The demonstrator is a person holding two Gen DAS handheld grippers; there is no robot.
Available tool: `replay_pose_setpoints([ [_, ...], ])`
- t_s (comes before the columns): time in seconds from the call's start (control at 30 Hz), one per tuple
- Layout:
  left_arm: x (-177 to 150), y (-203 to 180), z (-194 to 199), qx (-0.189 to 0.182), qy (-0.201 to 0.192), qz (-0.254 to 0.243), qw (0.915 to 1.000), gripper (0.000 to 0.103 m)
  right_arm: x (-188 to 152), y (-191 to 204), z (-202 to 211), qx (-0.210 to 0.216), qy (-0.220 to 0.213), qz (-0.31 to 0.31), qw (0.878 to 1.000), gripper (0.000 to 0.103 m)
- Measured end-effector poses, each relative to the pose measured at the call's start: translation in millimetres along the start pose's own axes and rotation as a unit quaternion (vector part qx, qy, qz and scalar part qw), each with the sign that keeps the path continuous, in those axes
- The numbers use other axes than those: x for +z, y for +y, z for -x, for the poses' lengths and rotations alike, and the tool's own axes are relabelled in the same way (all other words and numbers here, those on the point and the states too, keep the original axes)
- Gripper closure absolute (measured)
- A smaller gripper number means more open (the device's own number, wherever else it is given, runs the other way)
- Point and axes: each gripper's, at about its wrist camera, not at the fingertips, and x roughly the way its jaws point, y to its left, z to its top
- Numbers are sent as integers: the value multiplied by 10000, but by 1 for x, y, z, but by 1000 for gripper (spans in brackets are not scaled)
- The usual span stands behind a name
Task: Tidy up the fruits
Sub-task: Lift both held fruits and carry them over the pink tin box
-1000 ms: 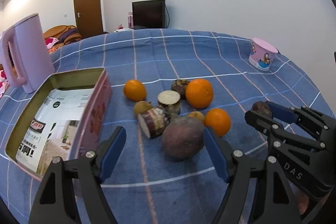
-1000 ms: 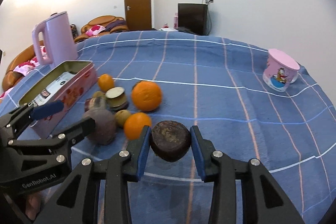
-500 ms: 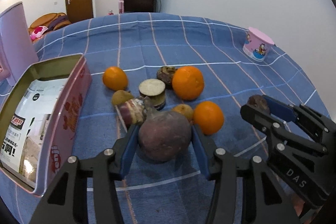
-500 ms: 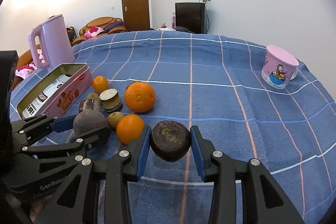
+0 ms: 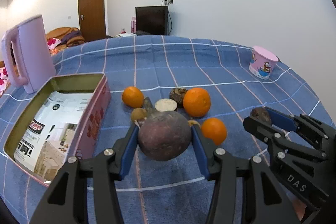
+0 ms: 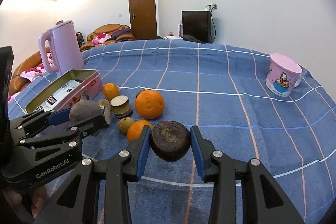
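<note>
Nearest to you, both grippers are loaded. Your left gripper (image 5: 164, 140) has its fingers pinching a large purplish round fruit (image 5: 164, 135), which looks lifted just clear of the blue checked cloth (image 5: 189, 68) on the bench. Your right gripper (image 6: 170, 141) pinches a smaller dark brown fruit (image 6: 170, 140) the same way, to the right of the pile and near the front.

Just beyond the fingers the rest of the fruit lies loose on the cloth: a small orange (image 5: 213, 130) at near right, a large orange (image 5: 197, 101) behind it, another small orange (image 5: 133, 97) farther left, a cut round piece with a pale top (image 5: 166, 104), a small brownish fruit (image 5: 139, 114) and a dark lump (image 5: 178, 93) beside the large orange.

To the left sits the open pink tin (image 5: 94, 119). It holds only a printed paper liner (image 5: 52, 125); no fruit lies in it as far as the views show.

So I judge the task barely begun: two fruits picked up, none placed, and at least six pieces left to gather. The tin is the likely destination, though nothing confirms that.

Farther back stand a pink kettle (image 5: 29, 51) at left and a pink cartoon cup (image 5: 262, 65) at far right, both well apart from the fruit.
</note>
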Motion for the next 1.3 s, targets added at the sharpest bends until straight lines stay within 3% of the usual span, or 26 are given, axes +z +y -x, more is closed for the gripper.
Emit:
replay_pose_setpoints([
  [1.3,-4,-11,34,409,-943,-266,9943,50,-3,6,28,180,-781,130,9967,63],
])
